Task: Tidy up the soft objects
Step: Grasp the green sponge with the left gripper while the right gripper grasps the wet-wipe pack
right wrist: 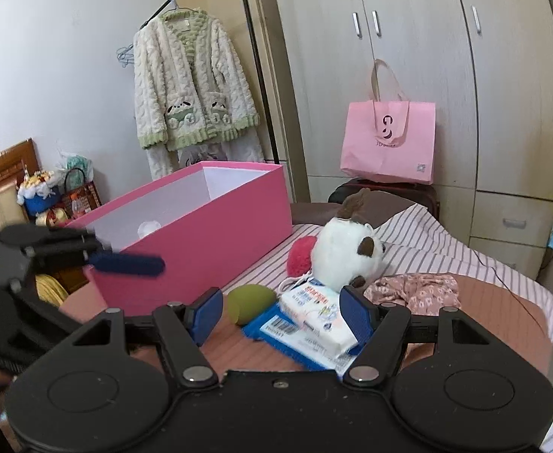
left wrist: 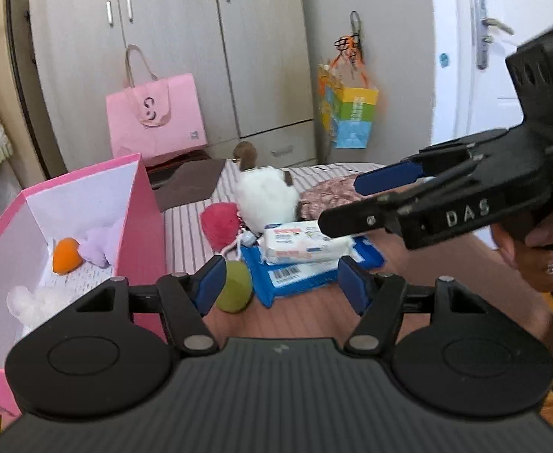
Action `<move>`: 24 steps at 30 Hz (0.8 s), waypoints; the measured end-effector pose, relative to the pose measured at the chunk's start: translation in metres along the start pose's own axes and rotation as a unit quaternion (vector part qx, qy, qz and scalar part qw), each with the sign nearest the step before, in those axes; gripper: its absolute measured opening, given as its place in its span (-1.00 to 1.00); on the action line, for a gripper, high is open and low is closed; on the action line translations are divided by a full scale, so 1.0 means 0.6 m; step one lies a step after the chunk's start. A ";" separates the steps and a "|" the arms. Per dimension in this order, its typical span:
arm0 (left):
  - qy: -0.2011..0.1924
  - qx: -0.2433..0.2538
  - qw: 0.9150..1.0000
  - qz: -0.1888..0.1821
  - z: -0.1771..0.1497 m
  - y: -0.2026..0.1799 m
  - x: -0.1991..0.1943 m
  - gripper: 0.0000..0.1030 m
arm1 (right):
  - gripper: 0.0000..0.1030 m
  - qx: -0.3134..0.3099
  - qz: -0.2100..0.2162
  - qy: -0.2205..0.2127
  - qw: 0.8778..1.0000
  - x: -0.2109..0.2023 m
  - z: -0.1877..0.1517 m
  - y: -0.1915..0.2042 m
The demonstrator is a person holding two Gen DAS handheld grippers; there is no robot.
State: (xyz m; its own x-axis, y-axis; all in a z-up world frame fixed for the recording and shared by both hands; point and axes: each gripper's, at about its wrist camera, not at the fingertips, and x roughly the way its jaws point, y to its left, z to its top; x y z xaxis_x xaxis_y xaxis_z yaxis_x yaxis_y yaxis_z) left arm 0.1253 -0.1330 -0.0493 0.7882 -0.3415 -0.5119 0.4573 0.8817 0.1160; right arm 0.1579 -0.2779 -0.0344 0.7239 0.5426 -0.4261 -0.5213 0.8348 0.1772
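nearest, the left gripper (left wrist: 282, 287) hangs with jaws spread and empty; the right gripper (right wrist: 282, 311) is likewise spread, holding nothing. just ahead on the table lies the olive-green egg-shaped foam sponge (left wrist: 234, 287), light and squashy, best pinched across its middle. beside it the white soft wipes pack (left wrist: 302, 243) rests on a blue plastic wipes pack (left wrist: 295, 277); probably slippery film, so grip an edge. farther, the fluffy white plush toy (right wrist: 346, 255) sits beside the open pink cardboard box (right wrist: 201, 234).
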 end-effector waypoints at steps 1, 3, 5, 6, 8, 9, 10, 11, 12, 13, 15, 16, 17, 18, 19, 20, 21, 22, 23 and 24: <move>-0.001 -0.001 1.000 0.006 -0.002 -0.001 0.011 0.21 | 0.42 0.002 0.001 0.003 1.000 0.008 0.002 -0.008; 0.005 -0.020 1.000 0.005 -0.004 0.005 0.037 0.16 | 0.42 0.005 0.008 0.012 1.000 0.027 0.006 -0.022; 0.018 -0.047 0.999 0.005 -0.006 0.016 0.066 0.09 | 0.41 0.006 0.014 0.026 1.000 0.049 0.007 -0.037; 0.020 -0.056 0.998 0.013 -0.008 0.020 0.080 0.04 | 0.40 0.005 0.015 0.035 0.999 0.061 0.006 -0.042; 0.014 -0.062 0.997 0.036 -0.012 0.024 0.096 -0.04 | 0.27 -0.001 0.013 0.049 0.999 0.082 0.005 -0.049; 0.006 -0.061 0.997 0.047 -0.014 0.025 0.102 -0.07 | 0.26 -0.006 0.011 0.054 0.998 0.091 0.003 -0.051; 0.001 -0.060 0.997 0.054 -0.016 0.026 0.107 -0.09 | 0.22 -0.014 0.009 0.059 0.998 0.096 0.001 -0.053; -0.001 -0.059 0.997 0.058 -0.018 0.027 0.110 -0.09 | 0.20 -0.024 0.008 0.063 0.998 0.101 -0.001 -0.053; -0.002 -0.061 0.996 0.060 -0.019 0.028 0.114 -0.11 | 0.19 -0.034 0.008 0.066 0.997 0.105 -0.002 -0.052; -0.001 -0.060 0.996 0.063 -0.020 0.028 0.118 -0.11 | 0.19 -0.046 0.009 0.069 0.997 0.107 -0.004 -0.051; 0.002 -0.053 0.996 0.069 -0.023 0.027 0.123 -0.12 | 0.19 -0.067 0.014 0.076 0.995 0.108 -0.007 -0.052; 0.008 -0.055 0.996 0.069 -0.025 0.028 0.126 -0.12 | 0.19 -0.079 0.014 0.078 0.994 0.108 -0.010 -0.052; 0.015 -0.060 0.996 0.066 -0.026 0.030 0.128 -0.12 | 0.19 -0.090 0.013 0.080 0.993 0.107 -0.013 -0.051; 0.019 -0.064 0.996 0.063 -0.027 0.032 0.130 -0.13 | 0.19 -0.099 0.014 0.082 0.992 0.105 -0.016 -0.053; 0.018 -0.065 0.996 0.066 -0.027 0.030 0.134 -0.13 | 0.18 -0.106 0.015 0.086 0.991 0.104 -0.018 -0.054; 0.018 -0.063 0.995 0.073 -0.028 0.029 0.135 -0.13 | 0.18 -0.109 0.016 0.093 0.990 0.105 -0.020 -0.056; 0.020 -0.065 0.995 0.078 -0.028 0.028 0.137 -0.13 | 0.18 -0.110 0.017 0.098 0.989 0.107 -0.021 -0.058; 0.021 -0.067 0.994 0.080 -0.028 0.029 0.140 -0.13 | 0.17 -0.111 0.016 0.098 0.989 0.108 -0.022 -0.059; 0.022 -0.068 0.994 0.084 -0.028 0.030 0.142 -0.13 | 0.17 -0.109 0.016 0.096 0.989 0.109 -0.021 -0.060; 0.024 -0.068 0.993 0.089 -0.028 0.030 0.145 -0.13 | 0.17 -0.106 0.018 0.095 0.990 0.111 -0.021 -0.061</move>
State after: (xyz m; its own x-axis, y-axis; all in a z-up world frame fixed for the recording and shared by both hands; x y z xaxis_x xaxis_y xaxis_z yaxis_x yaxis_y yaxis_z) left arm 0.1954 -0.1412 -0.1058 0.8299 -0.1624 -0.5338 0.2495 0.9637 0.0948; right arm 0.2198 -0.2735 -0.0803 0.6160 0.5265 -0.5860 -0.6423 0.7663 0.0135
